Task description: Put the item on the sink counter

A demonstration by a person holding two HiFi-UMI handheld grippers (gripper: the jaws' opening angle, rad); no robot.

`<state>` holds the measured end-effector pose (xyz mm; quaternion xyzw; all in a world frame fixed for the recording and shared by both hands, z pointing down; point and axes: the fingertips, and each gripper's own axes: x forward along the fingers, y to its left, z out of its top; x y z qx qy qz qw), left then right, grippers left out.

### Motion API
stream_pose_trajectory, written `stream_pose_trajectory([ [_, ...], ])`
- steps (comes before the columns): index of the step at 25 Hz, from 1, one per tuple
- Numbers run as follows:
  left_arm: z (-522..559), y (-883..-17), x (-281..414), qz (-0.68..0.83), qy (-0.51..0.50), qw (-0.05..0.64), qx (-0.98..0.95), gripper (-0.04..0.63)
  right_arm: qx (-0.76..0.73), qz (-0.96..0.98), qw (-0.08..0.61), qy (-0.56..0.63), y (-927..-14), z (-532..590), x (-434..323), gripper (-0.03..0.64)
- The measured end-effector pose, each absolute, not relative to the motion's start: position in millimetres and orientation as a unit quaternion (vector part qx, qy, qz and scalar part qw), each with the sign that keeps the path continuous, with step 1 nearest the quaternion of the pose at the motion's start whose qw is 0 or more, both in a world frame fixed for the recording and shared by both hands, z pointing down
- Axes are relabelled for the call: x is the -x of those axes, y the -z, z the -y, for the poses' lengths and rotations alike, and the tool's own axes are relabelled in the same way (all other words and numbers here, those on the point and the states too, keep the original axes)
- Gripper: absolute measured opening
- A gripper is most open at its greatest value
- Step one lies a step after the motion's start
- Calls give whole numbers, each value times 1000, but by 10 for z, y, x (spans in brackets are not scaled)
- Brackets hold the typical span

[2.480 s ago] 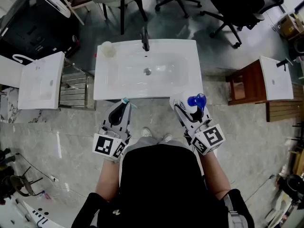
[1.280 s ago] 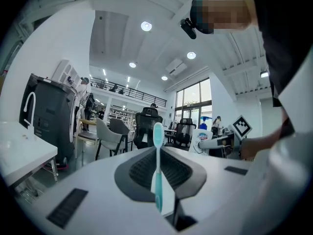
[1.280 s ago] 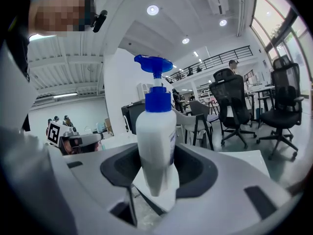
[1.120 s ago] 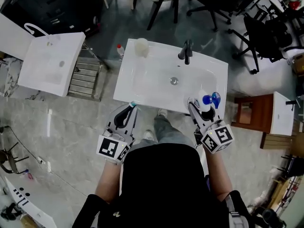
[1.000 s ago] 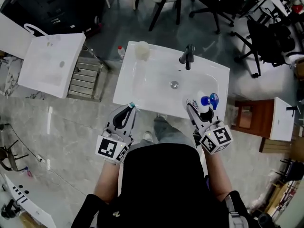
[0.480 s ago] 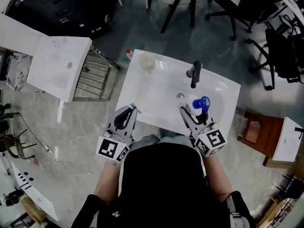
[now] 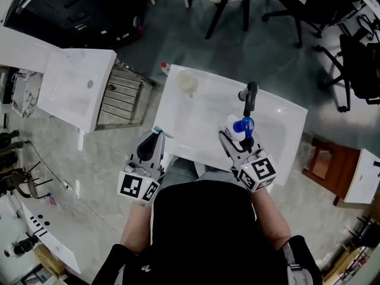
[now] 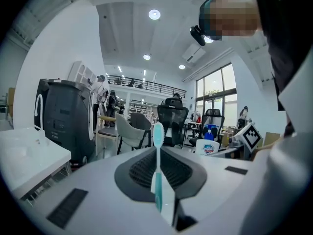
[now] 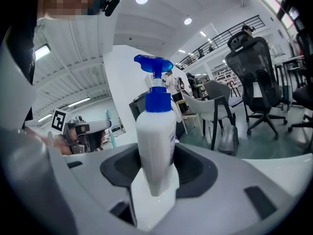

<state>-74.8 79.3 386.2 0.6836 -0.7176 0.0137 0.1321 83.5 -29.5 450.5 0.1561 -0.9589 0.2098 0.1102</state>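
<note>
over the white ceramic sink counter (image 7: 289, 136), my right tool (image 7: 233, 136) clamps a white plastic spray bottle with a blue trigger head (image 9: 155, 141), above the basin near the black tap (image 7: 251, 97). my left tool (image 7: 155, 134) pinches a slim teal toothbrush (image 8: 158, 165) by the counter's front edge.

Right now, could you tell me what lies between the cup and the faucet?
Nothing; in the head view, only bare white sink top stretches between the cup and the faucet.

The count stands at two grippers, a left gripper (image 7: 154, 136) and a right gripper (image 7: 236, 139), one toothbrush (image 8: 157, 165), one spray bottle (image 9: 155, 141), one black faucet (image 7: 251, 97), one cup (image 7: 186, 82), and three white sinks (image 7: 202, 111) (image 7: 74, 88) (image 7: 363, 183) at centre, left and right edge.
</note>
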Motion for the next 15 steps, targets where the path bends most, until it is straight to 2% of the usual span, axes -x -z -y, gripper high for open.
stream_pose_trajectory([
  [15,-756,-4043,1601,674,16,175,-718,35,-285,922,158,-209,-5077,575,-271,212],
])
